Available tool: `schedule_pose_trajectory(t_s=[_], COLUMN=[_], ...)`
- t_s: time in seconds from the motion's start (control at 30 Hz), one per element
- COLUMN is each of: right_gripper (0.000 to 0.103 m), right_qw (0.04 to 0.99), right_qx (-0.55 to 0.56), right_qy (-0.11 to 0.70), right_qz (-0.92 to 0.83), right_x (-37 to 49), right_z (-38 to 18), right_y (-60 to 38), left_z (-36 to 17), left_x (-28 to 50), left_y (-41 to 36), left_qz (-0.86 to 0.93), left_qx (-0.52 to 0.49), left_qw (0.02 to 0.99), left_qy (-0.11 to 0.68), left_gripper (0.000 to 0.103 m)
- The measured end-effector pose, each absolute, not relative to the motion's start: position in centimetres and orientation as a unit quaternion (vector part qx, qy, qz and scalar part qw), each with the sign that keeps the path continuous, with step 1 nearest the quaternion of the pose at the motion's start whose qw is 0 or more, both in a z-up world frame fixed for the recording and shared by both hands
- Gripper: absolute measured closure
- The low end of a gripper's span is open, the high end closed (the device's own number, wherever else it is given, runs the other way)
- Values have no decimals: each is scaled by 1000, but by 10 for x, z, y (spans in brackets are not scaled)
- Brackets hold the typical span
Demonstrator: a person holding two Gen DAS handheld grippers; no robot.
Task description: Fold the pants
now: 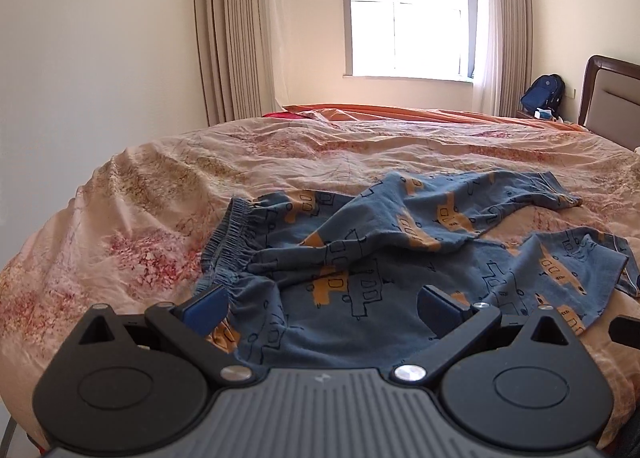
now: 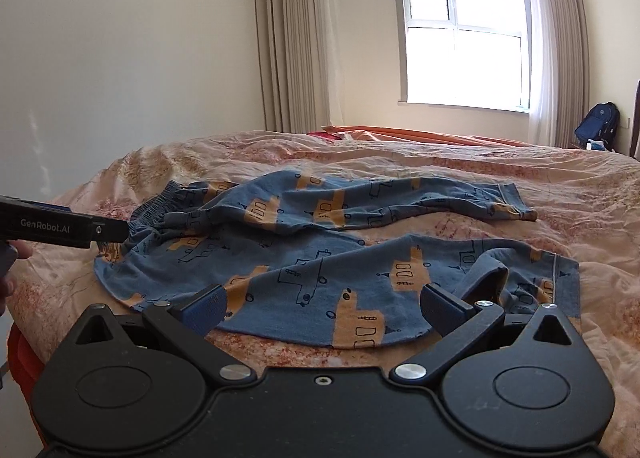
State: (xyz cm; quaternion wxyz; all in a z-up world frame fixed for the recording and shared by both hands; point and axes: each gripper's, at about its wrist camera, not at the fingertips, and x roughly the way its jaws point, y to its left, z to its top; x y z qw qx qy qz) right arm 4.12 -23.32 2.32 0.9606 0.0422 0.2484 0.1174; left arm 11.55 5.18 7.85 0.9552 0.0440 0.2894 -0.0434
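The near edge of the pants (image 1: pixel 340 278) is hidden behind the body of the left gripper (image 1: pixel 322 308), so in the left wrist view it is hard to tell whether the blue pads touch the cloth or only hang over it. Its fingers stand wide apart, by the waistband end. In the right wrist view only the side of that gripper shows at the left edge, with part of a hand (image 2: pixel 12 258) cut off by the frame.

The right gripper (image 2: pixel 322 308) is also spread open, empty, just short of the nearer leg's hem.

The pants lie crumpled on the bed (image 2: pixel 520 178) — blue with orange vehicle prints, legs splayed apart, one cuff folded back on itself. Beyond are curtains (image 2: pixel 296 38), a bright window (image 2: pixel 460 30) and a blue backpack (image 1: pixel 542 92) beside the headboard (image 1: pixel 612 98), which is cut off at the right.
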Motion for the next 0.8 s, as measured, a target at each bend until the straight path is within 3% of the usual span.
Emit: schedule_pose_trajectory(t_s=[0.43,0.8], right_gripper=[0,0], right_qw=[956,942], right_qx=[-38,-78], right_qy=[242,261], right_qz=[163,194], right_x=[175,261], right_z=[40,16], right_y=[-284,-267], left_z=[61,39], left_x=[265,318], left_y=[103,92], left_qz=[8,-17], left_qx=[90,121], left_qw=[942,933], left_qy=[324,338], left_gripper=[0,0])
